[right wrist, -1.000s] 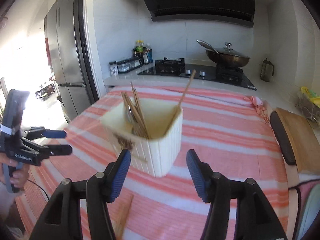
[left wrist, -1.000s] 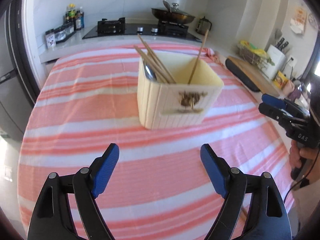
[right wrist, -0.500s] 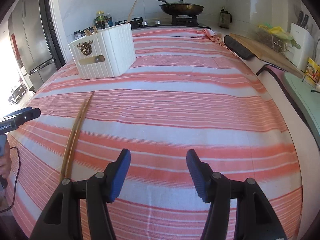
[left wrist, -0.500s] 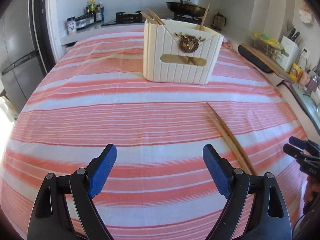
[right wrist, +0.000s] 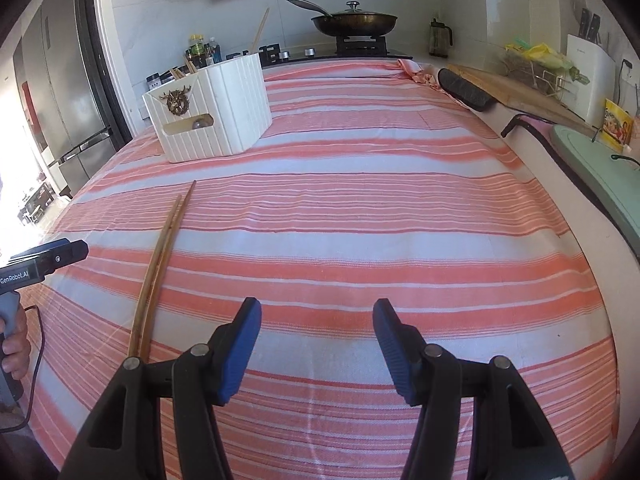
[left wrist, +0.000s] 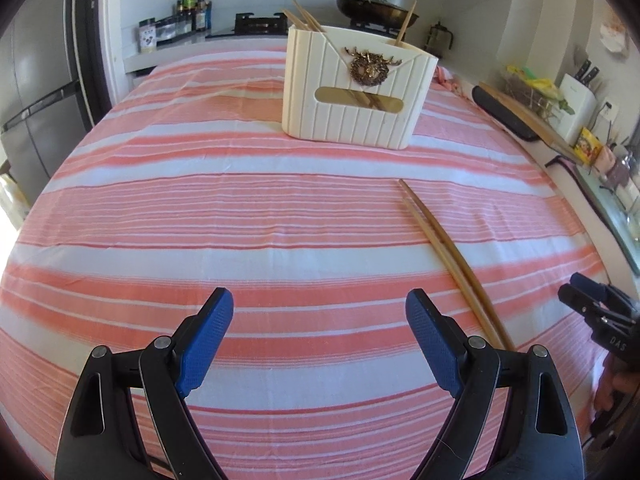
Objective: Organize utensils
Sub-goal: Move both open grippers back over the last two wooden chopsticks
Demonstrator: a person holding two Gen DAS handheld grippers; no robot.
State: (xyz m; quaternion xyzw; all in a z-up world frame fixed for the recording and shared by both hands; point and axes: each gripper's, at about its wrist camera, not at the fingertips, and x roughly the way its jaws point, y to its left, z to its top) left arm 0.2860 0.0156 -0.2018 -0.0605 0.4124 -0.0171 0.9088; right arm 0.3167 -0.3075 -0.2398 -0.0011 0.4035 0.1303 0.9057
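Lying loose on the cloth (left wrist: 240,216), two chopsticks (left wrist: 444,248) remain; others sit in the holder (left wrist: 352,92). Left gripper (left wrist: 320,336) and right gripper (right wrist: 316,344) gape, empty.

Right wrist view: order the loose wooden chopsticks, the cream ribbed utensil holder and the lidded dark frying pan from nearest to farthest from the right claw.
1. Loose wooden chopsticks, lying on the striped cloth just left of the right claw.
2. Cream ribbed utensil holder, standing farther back on the left.
3. Lidded dark frying pan, on the stove behind the table.
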